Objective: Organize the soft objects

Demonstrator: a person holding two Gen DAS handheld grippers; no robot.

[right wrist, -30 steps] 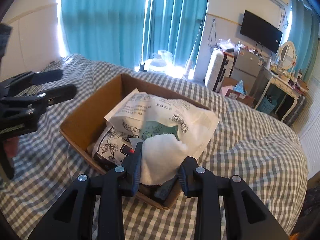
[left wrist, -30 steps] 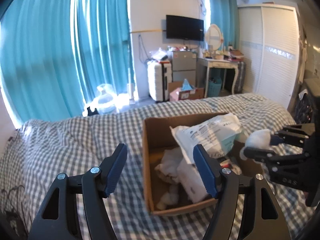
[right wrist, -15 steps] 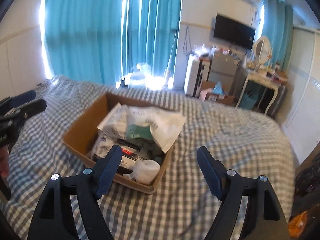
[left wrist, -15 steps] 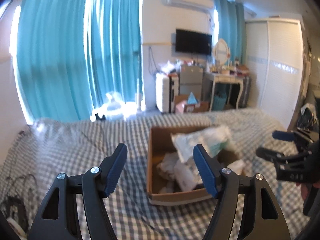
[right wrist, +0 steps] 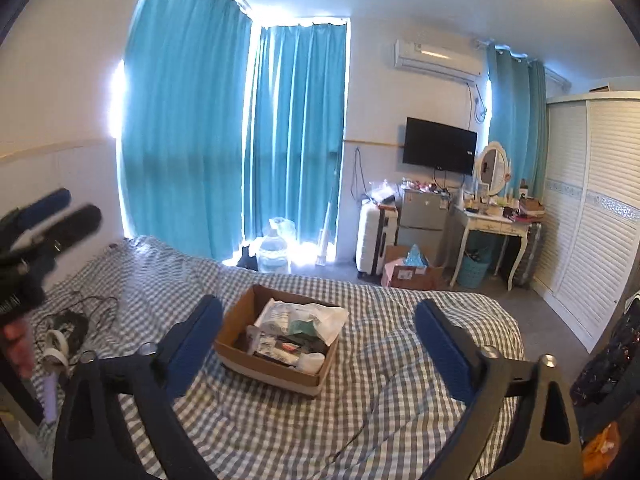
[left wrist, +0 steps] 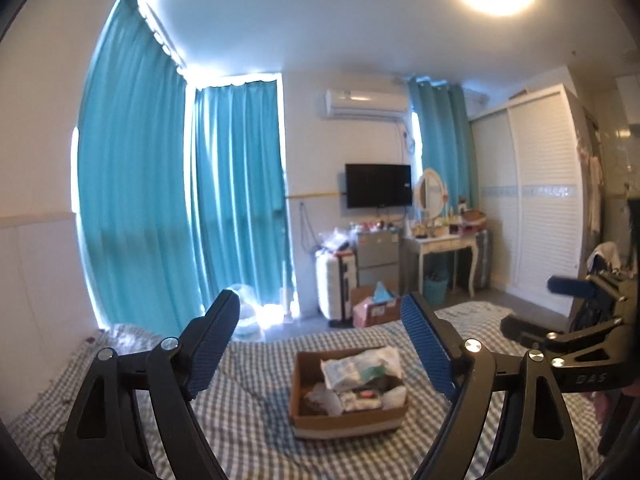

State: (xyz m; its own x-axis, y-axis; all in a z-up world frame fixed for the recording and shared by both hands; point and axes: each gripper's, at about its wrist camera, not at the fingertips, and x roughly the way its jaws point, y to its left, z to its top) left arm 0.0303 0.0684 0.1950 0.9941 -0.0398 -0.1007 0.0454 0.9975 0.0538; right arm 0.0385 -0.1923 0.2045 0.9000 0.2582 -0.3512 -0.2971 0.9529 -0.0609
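One cardboard box was seen on the checked bed, holding the soft objects: a large white plastic packet on top, a white rolled cloth at the near right corner, and several smaller packets whose number could not be told. The box lay ahead of and below both tools, its long axis running near to far. Two hand-held grippers were counted. The left hand-held gripper was spread wide and empty; the right hand-held gripper was likewise released, gripping nothing. Neither was judged clearly nearer.

Filled cardboard box, checked bed
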